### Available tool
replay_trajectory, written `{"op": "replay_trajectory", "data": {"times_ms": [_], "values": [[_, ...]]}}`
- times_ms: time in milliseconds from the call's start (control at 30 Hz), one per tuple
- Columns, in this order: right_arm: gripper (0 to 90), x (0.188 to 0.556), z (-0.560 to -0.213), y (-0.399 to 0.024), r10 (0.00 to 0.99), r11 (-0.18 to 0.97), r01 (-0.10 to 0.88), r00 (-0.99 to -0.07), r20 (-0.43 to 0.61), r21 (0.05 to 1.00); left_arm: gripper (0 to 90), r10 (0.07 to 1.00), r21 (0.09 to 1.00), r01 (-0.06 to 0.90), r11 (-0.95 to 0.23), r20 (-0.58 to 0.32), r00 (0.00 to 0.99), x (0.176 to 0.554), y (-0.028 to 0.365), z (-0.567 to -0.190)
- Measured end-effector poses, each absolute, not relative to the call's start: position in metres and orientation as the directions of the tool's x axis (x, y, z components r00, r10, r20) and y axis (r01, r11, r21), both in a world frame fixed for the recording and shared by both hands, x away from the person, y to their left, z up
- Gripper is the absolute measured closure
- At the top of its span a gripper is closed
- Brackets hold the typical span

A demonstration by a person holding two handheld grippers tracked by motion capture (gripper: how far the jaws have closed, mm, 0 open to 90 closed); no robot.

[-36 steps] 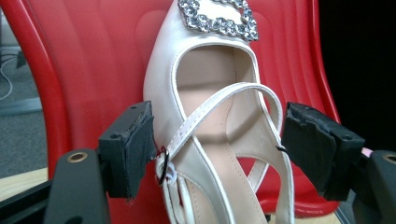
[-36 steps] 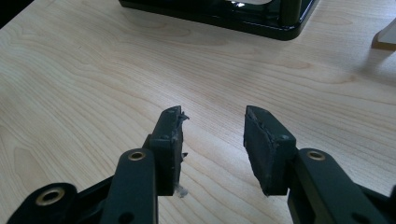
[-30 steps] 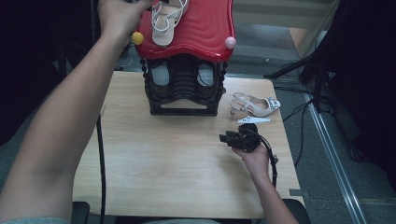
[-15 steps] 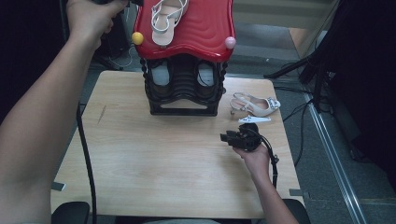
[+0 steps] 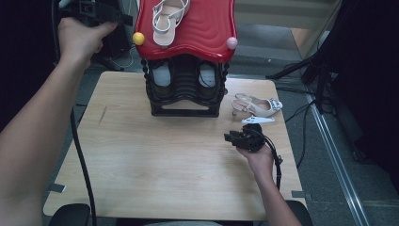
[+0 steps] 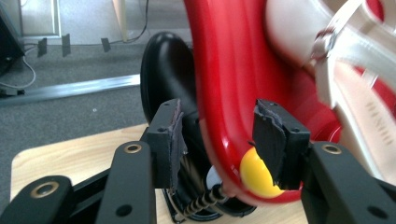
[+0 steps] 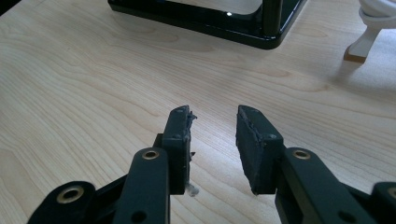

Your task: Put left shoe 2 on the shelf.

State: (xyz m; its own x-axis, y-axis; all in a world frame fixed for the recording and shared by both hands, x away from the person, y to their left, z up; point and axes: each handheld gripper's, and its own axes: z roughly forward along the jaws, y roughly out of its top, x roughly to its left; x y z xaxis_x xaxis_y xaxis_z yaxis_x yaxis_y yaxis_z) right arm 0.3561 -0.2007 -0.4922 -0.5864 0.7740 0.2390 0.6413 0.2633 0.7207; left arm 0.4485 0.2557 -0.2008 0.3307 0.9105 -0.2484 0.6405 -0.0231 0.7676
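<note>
Left gripper (image 5: 96,12) is up at the far left corner of the shoe rack (image 5: 186,92), level with its red top shelf (image 5: 207,28). Jaws half open and have just been closing; in the left gripper view (image 6: 219,140) the red shelf's curved edge and the yellow knob (image 6: 257,175) sit between them, but pads aren't pressing on either, so no grip.

White sandal (image 5: 167,16) lies on the red shelf, just right of that gripper; in its own view the sandal (image 6: 345,79) is right behind the far pad.

Right gripper (image 5: 244,139) hangs low over the wooden table (image 5: 141,160), near the right edge, in front of the rack. Jaws part open, nothing between them, have just been closing too. Bare wood under the pads (image 7: 212,140).

Second sandal (image 5: 256,106) lies on the table beside the rack's right side, near the right gripper, not touching it. Two more shoes sit in the rack's lower black tier (image 5: 162,75).
</note>
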Motion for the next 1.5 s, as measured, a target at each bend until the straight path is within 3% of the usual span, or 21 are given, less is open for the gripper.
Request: {"op": "replay_trajectory", "data": {"times_ms": [233, 967, 1300, 1500], "values": [[62.1, 0.358, -0.492, -0.206, 0.79, 0.206, 0.668, -0.545, 0.28, 0.715, 50.1, 0.912, 0.762, 0.647, -0.028, -0.246, 0.329, 0.439, 0.264, -0.225], [76.4, 0.361, -0.49, -0.217, 0.816, 0.155, 0.697, -0.491, 0.307, 0.7, 46.8, 0.904, 0.73, 0.683, -0.018, -0.28, 0.323, 0.419, 0.276, -0.319], [87.1, 0.367, -0.492, -0.222, 0.821, 0.137, 0.711, -0.471, 0.323, 0.689, 46.3, 0.884, 0.692, 0.722, 0.029, -0.355, 0.305, 0.408, 0.283, -0.364], [90.0, 0.372, -0.492, -0.222, 0.825, 0.159, 0.708, -0.478, 0.301, 0.688, 45.3, 0.885, 0.675, 0.737, 0.022, -0.356, 0.299, 0.403, 0.285, -0.388]]}}
